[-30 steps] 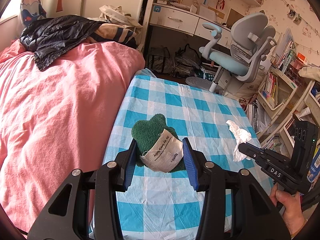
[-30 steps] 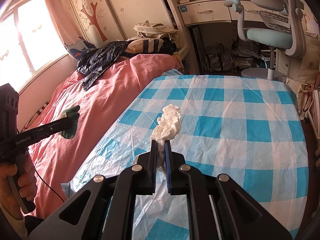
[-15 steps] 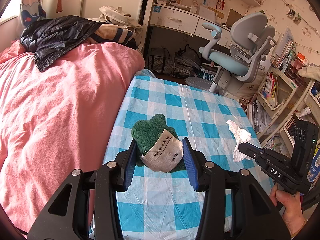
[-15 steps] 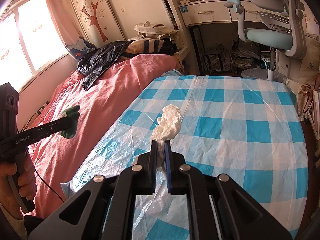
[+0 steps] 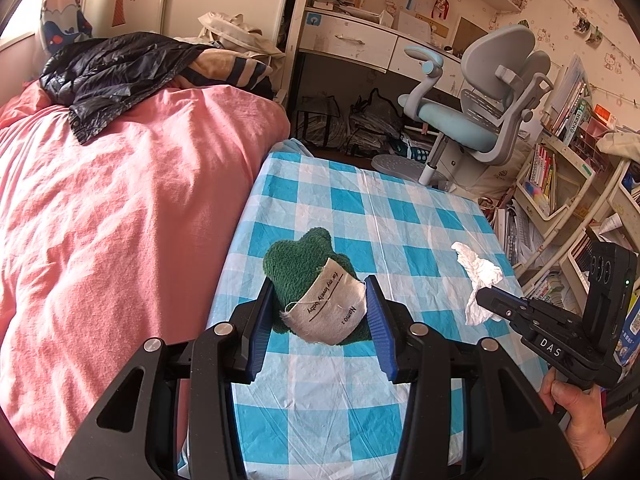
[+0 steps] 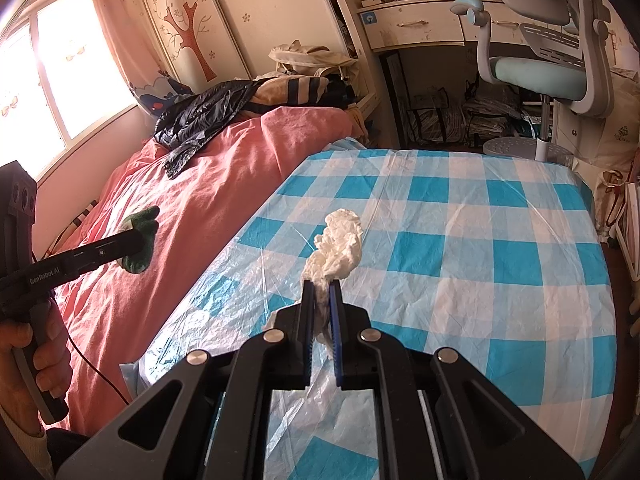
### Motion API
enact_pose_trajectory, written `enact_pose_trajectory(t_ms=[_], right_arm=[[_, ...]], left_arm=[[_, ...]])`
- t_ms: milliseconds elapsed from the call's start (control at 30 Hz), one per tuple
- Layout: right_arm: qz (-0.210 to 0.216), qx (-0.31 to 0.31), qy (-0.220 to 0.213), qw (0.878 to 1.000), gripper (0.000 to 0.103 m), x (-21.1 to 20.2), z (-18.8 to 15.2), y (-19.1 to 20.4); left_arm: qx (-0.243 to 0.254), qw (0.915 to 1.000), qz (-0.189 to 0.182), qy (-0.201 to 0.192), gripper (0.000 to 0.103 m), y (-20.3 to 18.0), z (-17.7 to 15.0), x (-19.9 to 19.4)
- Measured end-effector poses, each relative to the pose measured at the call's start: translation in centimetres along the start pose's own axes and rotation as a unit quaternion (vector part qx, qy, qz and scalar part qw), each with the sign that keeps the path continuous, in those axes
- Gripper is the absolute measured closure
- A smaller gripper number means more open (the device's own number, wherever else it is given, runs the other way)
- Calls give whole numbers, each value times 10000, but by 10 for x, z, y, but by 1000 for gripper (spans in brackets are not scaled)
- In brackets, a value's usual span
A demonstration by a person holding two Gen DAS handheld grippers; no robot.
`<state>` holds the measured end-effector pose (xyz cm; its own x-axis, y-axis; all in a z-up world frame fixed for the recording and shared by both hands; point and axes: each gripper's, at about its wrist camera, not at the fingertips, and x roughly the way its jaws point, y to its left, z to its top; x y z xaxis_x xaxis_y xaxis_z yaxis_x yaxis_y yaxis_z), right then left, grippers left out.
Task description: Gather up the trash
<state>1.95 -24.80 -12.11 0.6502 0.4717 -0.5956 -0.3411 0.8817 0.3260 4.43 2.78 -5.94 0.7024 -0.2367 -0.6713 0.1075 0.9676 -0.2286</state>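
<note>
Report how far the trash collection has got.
Done: both pieces are picked up. In hand: the left gripper is shut on the green plush; the right gripper is shut on the crumpled tissue. Left: dropping both in a bin; none is visible.

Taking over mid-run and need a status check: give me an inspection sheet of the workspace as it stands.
Surface: blue-and-white checked tablecloth, plastic, wrinkled.
Job's things: crumpled white tissue; green plush item with cloth label.
Clutter: nothing seen on the table.
Grippers: left hand-held gripper shut on the plush item; right hand-held gripper shut on the tissue.
Cables: black cable hanging below the left handle.
Surroundings: pink bedding, black jacket, desk chair, bookshelves.
</note>
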Motion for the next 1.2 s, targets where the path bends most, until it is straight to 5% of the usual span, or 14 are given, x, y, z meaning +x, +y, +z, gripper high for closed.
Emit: enact_pose_trajectory(t_ms=[1200], right_arm=[[-74, 18, 25, 10000, 93, -7, -6, -15]], left_arm=[[106, 9999, 94, 61, 61, 6, 1, 8]])
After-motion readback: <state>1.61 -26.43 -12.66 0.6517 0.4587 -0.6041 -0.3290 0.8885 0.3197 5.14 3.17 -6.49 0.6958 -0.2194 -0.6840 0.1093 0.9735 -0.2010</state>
